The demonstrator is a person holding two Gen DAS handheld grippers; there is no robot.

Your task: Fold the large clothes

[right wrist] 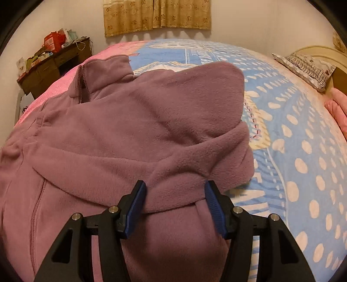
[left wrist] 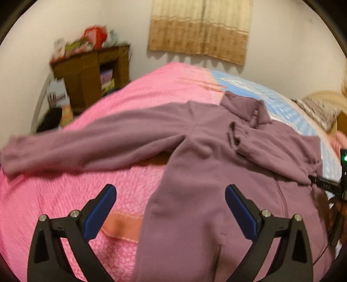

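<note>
A mauve fleece jacket (left wrist: 208,156) lies on the bed, collar toward the far wall. Its left sleeve (left wrist: 71,149) stretches out flat to the left. Its right sleeve (left wrist: 266,141) is folded across the chest. My left gripper (left wrist: 171,195) is open and empty above the jacket's lower body. My right gripper (right wrist: 175,191) is at the jacket's right side; its jaws stand apart around a thick fold of the fleece (right wrist: 180,184), with the pads (right wrist: 138,206) beside the cloth. The right gripper's tip also shows in the left wrist view (left wrist: 325,184) at the jacket's right edge.
The bed has a pink quilt (left wrist: 54,206) on the left and a blue dotted blanket (right wrist: 303,151) on the right. A striped pillow (right wrist: 308,67) lies at the far right. A cluttered wooden cabinet (left wrist: 91,73) stands by the wall at the left. A curtain (right wrist: 156,15) hangs behind.
</note>
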